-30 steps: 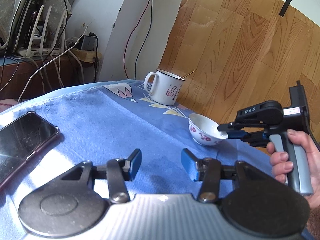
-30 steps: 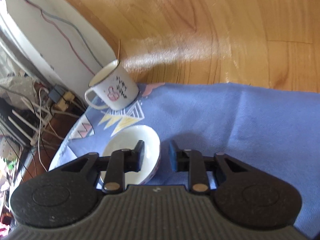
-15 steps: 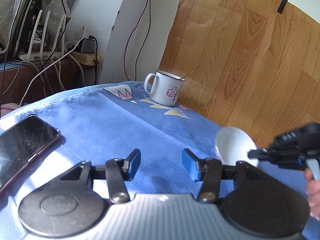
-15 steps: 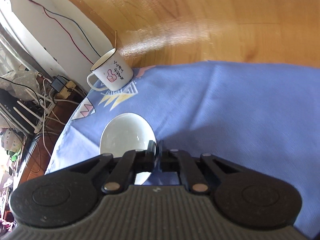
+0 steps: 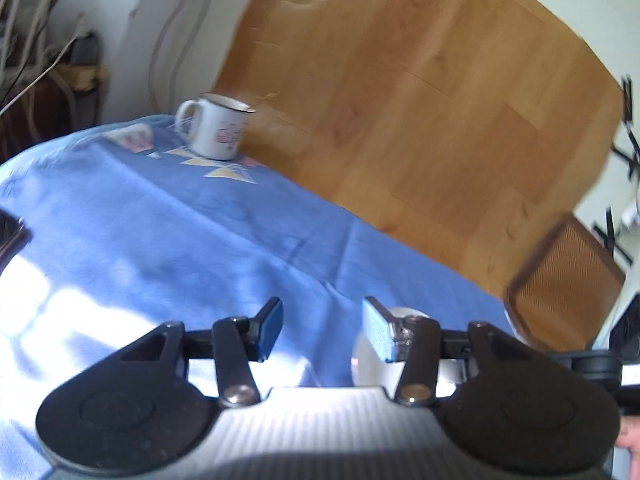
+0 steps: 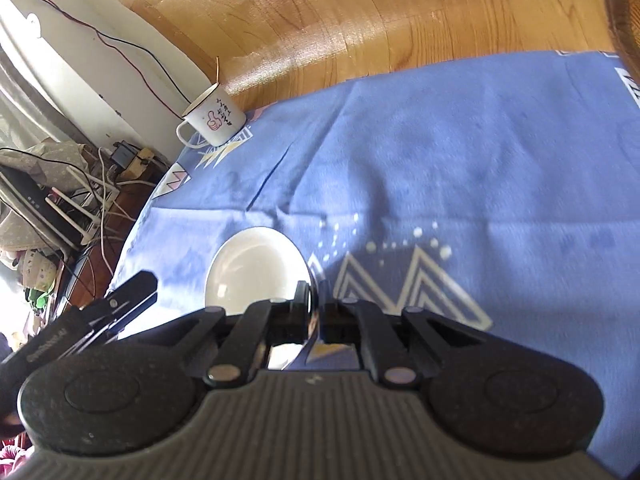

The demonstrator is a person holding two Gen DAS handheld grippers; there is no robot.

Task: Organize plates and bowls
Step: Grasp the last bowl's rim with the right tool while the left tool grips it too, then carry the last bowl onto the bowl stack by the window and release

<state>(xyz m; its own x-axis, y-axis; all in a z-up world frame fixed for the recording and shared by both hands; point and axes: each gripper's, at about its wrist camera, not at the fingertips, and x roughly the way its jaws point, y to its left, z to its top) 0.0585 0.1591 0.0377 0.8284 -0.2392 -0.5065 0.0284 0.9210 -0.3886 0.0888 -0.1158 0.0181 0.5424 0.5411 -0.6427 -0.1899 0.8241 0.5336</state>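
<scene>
The small white bowl (image 6: 256, 268) is pinched by its rim in the right gripper (image 6: 314, 312) above the blue tablecloth (image 6: 460, 152). The left gripper (image 5: 322, 330) is held partly open, with nothing clamped.

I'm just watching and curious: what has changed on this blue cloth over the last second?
The right gripper closed on the rim of the white bowl and carried it away from the mug, toward the near part of the tablecloth. The left gripper shifted too, its jaws open and empty throughout. The mug stayed by the table's far edge.
</scene>
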